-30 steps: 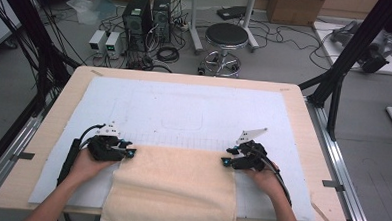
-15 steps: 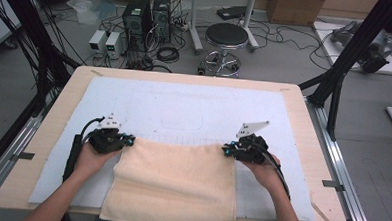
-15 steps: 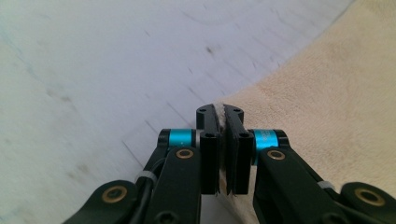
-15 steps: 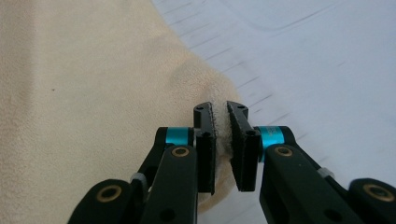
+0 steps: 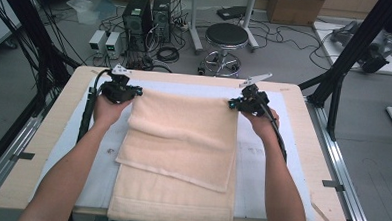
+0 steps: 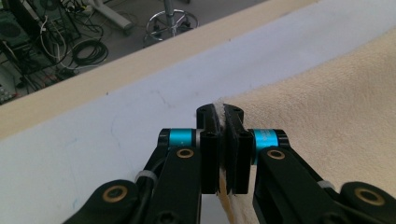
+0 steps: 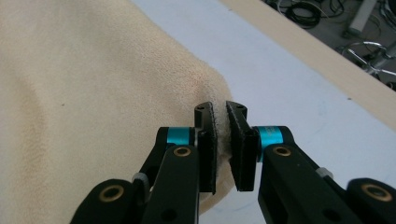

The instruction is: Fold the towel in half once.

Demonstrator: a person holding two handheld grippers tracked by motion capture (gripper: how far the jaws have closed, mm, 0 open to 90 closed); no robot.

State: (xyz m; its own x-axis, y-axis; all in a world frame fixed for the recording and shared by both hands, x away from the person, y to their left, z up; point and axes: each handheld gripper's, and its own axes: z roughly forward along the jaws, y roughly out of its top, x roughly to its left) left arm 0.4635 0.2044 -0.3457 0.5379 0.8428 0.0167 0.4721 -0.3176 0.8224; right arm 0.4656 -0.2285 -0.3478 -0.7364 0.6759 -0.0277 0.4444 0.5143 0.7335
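A cream towel (image 5: 183, 135) lies lengthwise on the white mat (image 5: 262, 158), and its near end hangs over the table's front edge. My left gripper (image 5: 133, 92) is shut on the towel's far left corner, with the towel's edge (image 6: 327, 93) pinched between its jaws (image 6: 219, 140). My right gripper (image 5: 234, 103) is shut on the far right corner, where a fold of the towel (image 7: 93, 93) sits between its jaws (image 7: 220, 140). Both grippers are near the far edge of the mat. The towel's far edge is stretched between them and slightly raised.
The wooden table (image 5: 299, 110) rims the mat on every side. Beyond its far edge stand a black stool (image 5: 227, 37), computer towers (image 5: 145, 13) and loose cables on the floor. Black frame posts (image 5: 346, 62) rise at the table's right and left.
Both grippers closed on the towel's far corners, then rose and moved away from the person toward the far edge. The towel came with them and now covers more of the mat.
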